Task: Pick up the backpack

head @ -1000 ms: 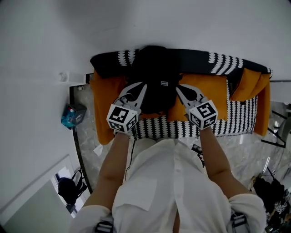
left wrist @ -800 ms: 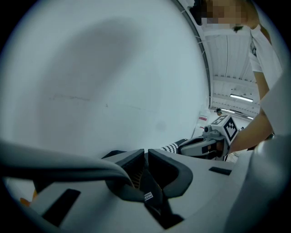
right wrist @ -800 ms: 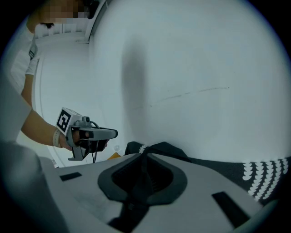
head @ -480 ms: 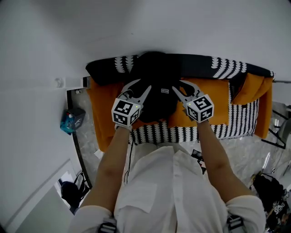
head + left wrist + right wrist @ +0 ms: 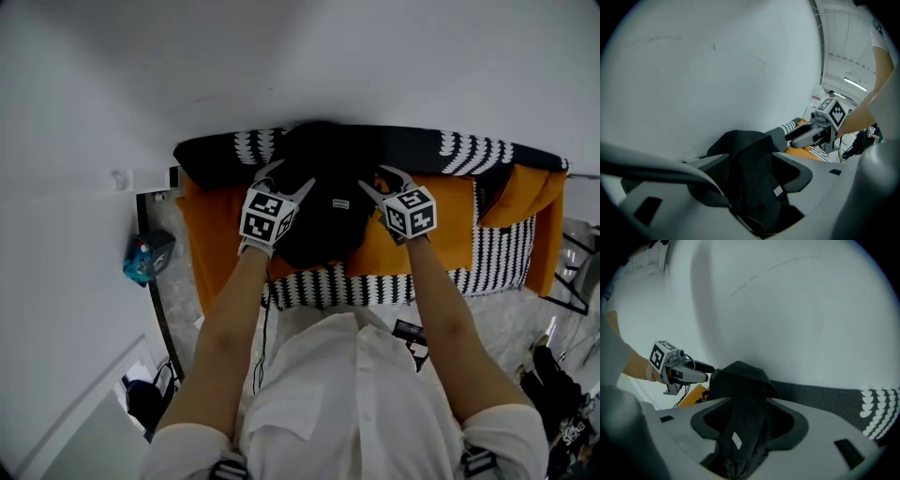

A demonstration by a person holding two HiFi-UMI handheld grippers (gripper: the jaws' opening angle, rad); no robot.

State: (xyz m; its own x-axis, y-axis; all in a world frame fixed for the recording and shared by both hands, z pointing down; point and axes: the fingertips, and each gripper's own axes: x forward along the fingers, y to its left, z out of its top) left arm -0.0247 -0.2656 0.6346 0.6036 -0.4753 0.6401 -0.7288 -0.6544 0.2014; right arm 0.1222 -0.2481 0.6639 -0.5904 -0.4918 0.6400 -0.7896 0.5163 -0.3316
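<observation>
The black backpack (image 5: pixel 323 202) stands on the sofa (image 5: pixel 225 216), leaning on the backrest towards the left end, with the white wall (image 5: pixel 375 66) just behind. Both grippers reach it from the front edge. The left gripper (image 5: pixel 759 173) has just been opening its fingers (image 5: pixel 797 176), which now stand wide apart with a dark strap or fold of the bag running between them, not pinched. The right gripper (image 5: pixel 750 423) has also just been opening; its fingers (image 5: pixel 792 426) are spread around another dark band of the bag, again unpressed. The main risk, as I judge it, is closing on loose fabric only. A thin, slack fold could slide through the pads once the bag's weight comes on, or the bag could sag and swing. If one side bites before the other, the bag would tilt and may drag off the backrest. A low grab could also catch the black-and-white blanket (image 5: pixel 487 150) draped over the sofa.
</observation>
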